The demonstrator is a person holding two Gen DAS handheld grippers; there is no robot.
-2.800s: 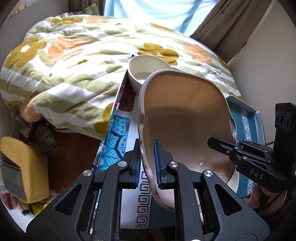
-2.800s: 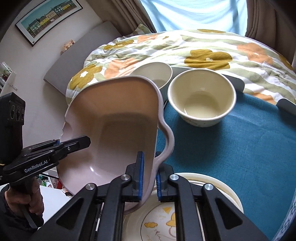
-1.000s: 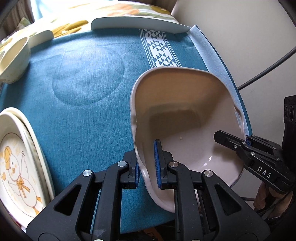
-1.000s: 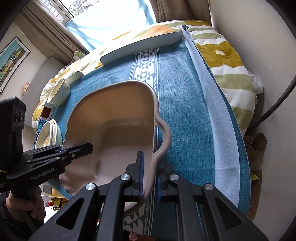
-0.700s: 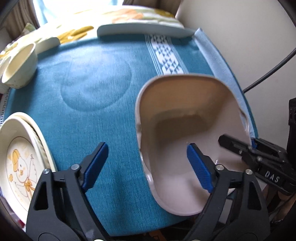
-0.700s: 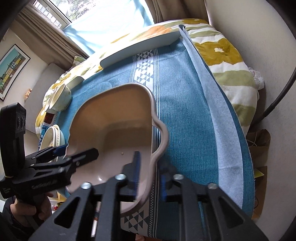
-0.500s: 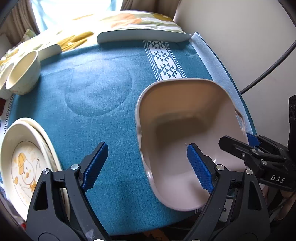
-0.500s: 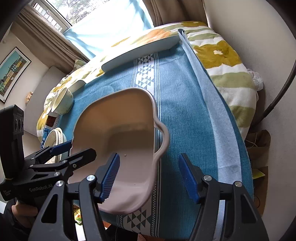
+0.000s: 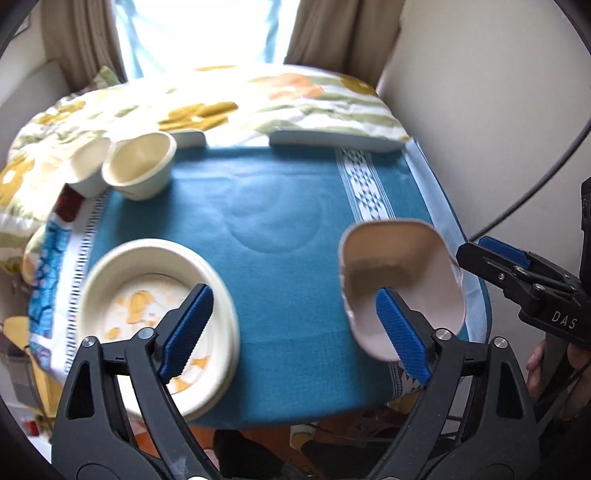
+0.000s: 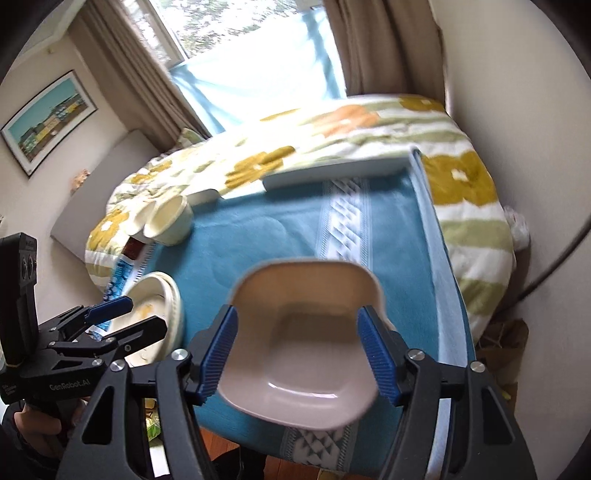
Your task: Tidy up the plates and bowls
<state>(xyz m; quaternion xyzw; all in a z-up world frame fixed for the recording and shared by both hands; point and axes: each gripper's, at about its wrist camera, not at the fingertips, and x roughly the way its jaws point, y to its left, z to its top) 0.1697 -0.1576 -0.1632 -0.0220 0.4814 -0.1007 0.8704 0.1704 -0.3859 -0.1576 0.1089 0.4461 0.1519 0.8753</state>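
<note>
**Right wrist view: pink dish set down, both grippers empty**

Pink square dish (image 10: 303, 354) sits at near right table (image 10: 280, 229) edge. Right gripper (image 10: 300, 354) and left gripper (image 9: 291, 328) both wide open, holding nothing. Looks rigid, glazed, slippery, breakable; grip the rim lugs.

Teal tablecloth (image 9: 280, 206) on table; floral quilt (image 10: 332, 122) behind; framed picture (image 10: 44, 122) on wall; curtains (image 9: 332, 33).

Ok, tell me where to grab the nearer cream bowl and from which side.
Pinch the rim of the cream bowl from above, on its right side: it sits upright and open, and the second bowl crowds its left.
</note>
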